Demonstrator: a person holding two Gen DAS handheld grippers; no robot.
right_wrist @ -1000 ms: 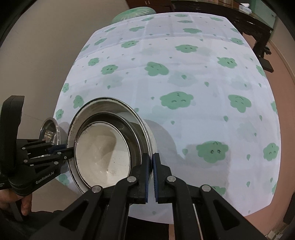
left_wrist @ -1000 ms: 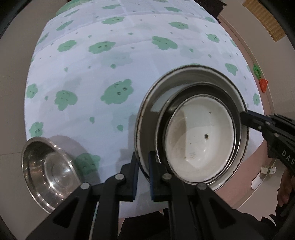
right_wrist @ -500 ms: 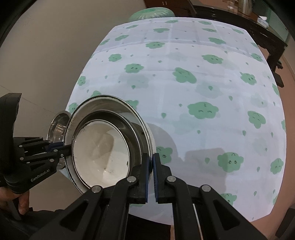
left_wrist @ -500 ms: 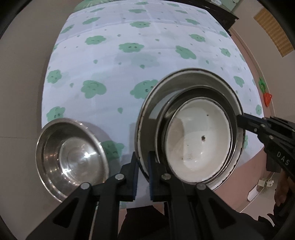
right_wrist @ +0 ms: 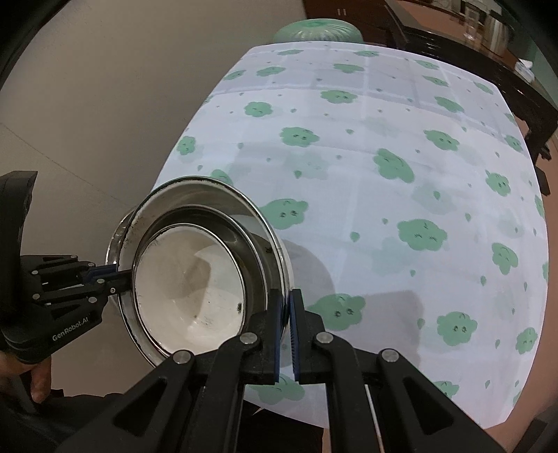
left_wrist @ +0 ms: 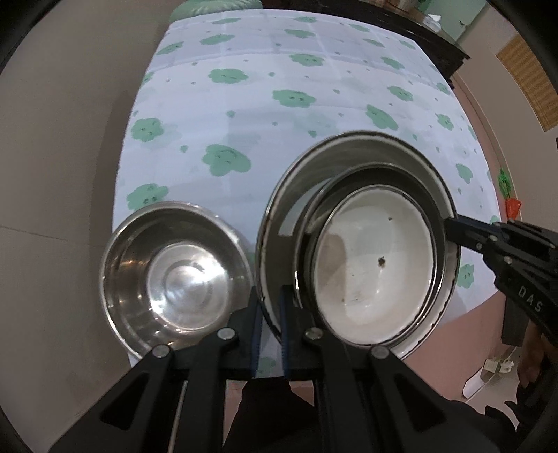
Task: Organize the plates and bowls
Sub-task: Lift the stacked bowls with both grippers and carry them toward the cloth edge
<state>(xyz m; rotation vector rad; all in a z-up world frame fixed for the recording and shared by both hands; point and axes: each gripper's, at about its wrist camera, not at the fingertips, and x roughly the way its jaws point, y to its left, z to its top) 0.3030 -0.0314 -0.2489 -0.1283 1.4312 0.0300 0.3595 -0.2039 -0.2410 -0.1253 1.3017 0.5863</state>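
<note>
Both grippers hold a nested stack: a large steel bowl (left_wrist: 307, 174) with a smaller steel bowl (left_wrist: 436, 216) and a white enamel bowl (left_wrist: 373, 265) inside. My left gripper (left_wrist: 268, 310) is shut on the large bowl's near rim. My right gripper (right_wrist: 286, 313) is shut on the opposite rim and shows at the right of the left wrist view (left_wrist: 453, 228). The stack (right_wrist: 195, 289) hangs tilted above the table's near left corner. A separate steel bowl (left_wrist: 174, 275) sits on the table just left of the stack, mostly hidden behind the stack in the right wrist view (right_wrist: 113, 240).
The table wears a white cloth with green cloud prints (right_wrist: 383, 174). A green stool (right_wrist: 317, 29) stands beyond its far end and a dark wooden bench (right_wrist: 488, 52) at the back right. Tiled floor (left_wrist: 62, 174) lies to the left.
Both grippers have carried the stack leftward toward the lone steel bowl, which now shows much larger and closer beside the stack. Both grips are unchanged.
</note>
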